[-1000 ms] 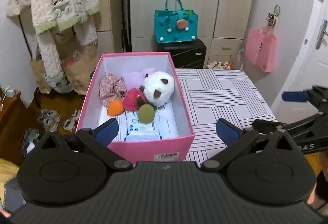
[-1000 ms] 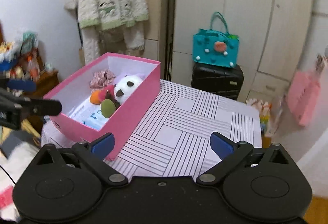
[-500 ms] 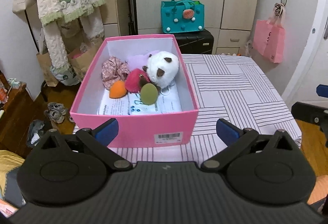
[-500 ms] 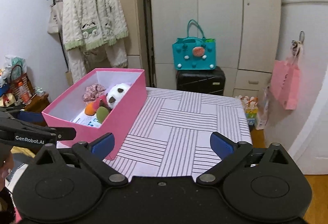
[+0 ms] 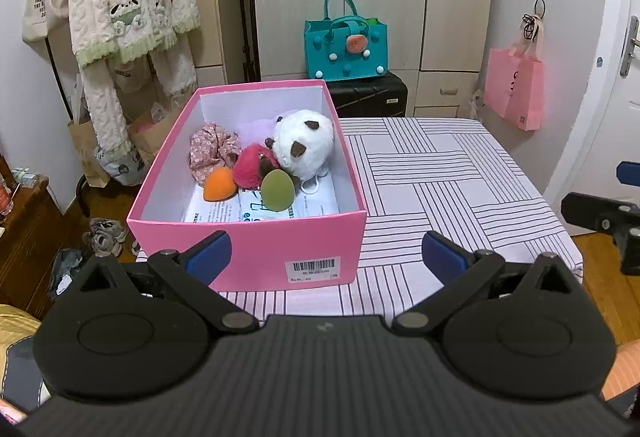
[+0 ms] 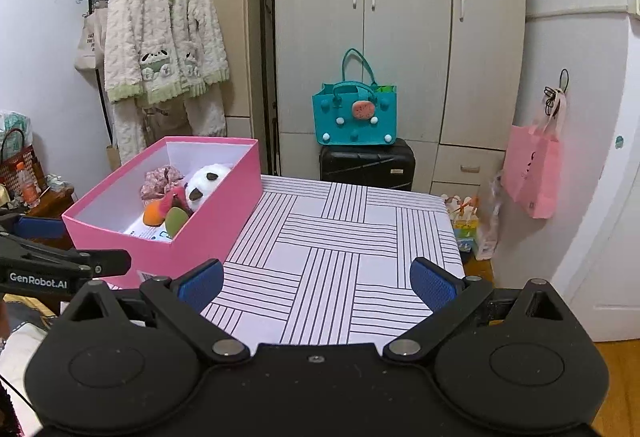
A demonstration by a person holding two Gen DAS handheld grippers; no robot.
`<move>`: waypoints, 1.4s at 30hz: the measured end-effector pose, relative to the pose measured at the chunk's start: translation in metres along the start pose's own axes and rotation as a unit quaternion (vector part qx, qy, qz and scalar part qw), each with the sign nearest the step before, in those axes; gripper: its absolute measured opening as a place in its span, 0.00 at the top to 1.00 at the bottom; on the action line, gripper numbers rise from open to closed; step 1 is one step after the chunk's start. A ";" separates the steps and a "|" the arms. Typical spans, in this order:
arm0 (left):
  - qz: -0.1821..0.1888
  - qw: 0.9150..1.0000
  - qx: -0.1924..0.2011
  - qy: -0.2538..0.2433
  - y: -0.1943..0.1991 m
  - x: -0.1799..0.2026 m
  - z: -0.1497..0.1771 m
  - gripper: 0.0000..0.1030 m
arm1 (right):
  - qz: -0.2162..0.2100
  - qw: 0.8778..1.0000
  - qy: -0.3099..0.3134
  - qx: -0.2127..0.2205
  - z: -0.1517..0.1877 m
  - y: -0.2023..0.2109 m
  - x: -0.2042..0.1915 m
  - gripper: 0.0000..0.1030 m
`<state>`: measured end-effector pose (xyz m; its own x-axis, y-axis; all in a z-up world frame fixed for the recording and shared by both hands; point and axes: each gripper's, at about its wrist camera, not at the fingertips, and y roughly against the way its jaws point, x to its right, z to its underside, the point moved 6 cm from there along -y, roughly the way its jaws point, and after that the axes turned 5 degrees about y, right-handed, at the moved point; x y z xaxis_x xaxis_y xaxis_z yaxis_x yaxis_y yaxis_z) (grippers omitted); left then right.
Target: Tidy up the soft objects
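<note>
left claw (image 5: 325,252) spread, holding nothing, before pink box (image 5: 248,261) | right claw (image 6: 317,284) spread over bare striped desk (image 6: 340,237) | box at desk's left edge, soft toys (image 5: 304,141) inside

- Pink box (image 5: 256,257): matt cardboard, white inside, paper barcode label on the wall nearest the left claw.
- Panda toy (image 5: 306,141): white fluffy plush.
- Pompom (image 5: 252,167): magenta fuzzy fur.
- Scrunchie (image 5: 212,147): floral woven cloth, gathered.
- Orange sponge (image 5: 219,184) and green sponge (image 5: 277,191): smooth matt foam.
- Wipes pack (image 5: 256,211): glossy printed plastic film.
- Tablecloth (image 6: 340,237): smooth striped cloth ahead of the right claw.
- Left gripper (image 5: 326,253) and right gripper (image 6: 316,283): matt black plastic, metal pivots, textured blue pads.
</note>
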<state>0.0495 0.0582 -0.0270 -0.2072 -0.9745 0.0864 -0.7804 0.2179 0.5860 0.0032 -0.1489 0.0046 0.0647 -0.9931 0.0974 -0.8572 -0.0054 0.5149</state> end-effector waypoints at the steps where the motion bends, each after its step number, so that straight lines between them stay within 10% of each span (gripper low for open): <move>1: 0.000 1.000 0.001 0.000 0.000 0.000 0.001 0.00 | 0.001 1.000 0.002 0.004 0.001 0.001 0.000 0.02; 42: -0.016 0.997 0.080 -0.008 0.000 -0.008 0.020 0.00 | 0.064 0.996 0.024 0.059 0.025 0.004 -0.006 0.02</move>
<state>0.0390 0.0672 -0.0435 -0.1897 -0.9802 0.0563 -0.8709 0.1945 0.4514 -0.0136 -0.1456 -0.0149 -0.0279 -0.9799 0.1977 -0.9139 0.1052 0.3921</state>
